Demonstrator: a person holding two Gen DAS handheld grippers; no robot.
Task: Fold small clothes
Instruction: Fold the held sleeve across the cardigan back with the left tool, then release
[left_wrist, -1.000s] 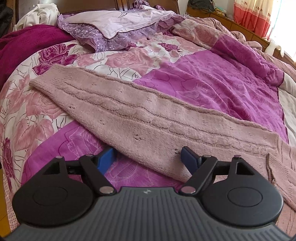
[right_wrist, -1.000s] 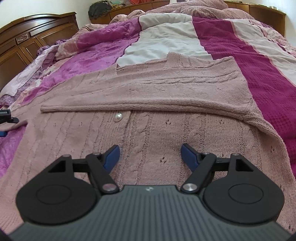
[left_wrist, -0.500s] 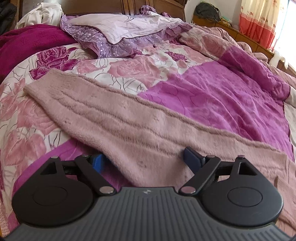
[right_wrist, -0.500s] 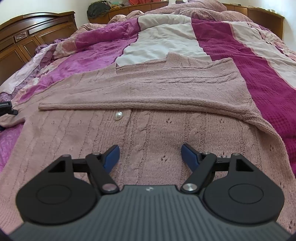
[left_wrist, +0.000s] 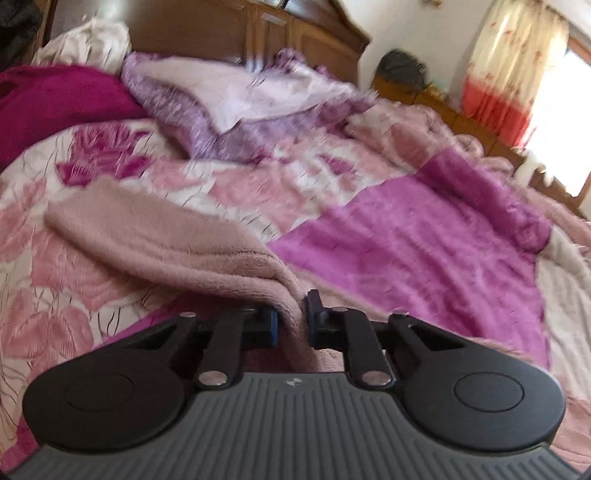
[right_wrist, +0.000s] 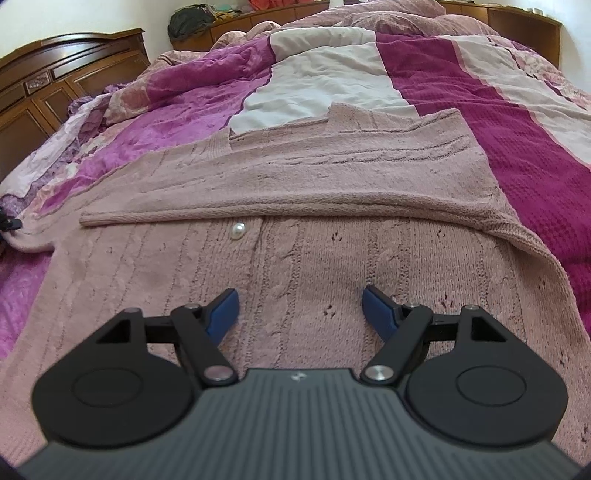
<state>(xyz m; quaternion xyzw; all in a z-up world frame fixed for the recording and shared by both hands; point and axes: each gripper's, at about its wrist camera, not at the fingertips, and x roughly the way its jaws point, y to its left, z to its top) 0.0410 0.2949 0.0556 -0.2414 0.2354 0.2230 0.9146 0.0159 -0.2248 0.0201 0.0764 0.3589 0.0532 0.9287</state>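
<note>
Your left tongs (left_wrist: 291, 317) just snapped closed on the cardigan's sleeve (left_wrist: 159, 236), lifting it off the bed (left_wrist: 424, 240). Right tongs (right_wrist: 299, 310) hover open over the cardigan (right_wrist: 295, 258) body. Sleeve fold-in looks next.

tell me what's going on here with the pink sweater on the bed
A person with a handheld gripper in each hand is folding a dusty-pink cable-knit cardigan on a purple patchwork bedspread. The left gripper has just closed on the cardigan's outstretched sleeve, gathering it between its pads. The right gripper hovers open over the cardigan's body; the other sleeve already lies folded across.
</note>
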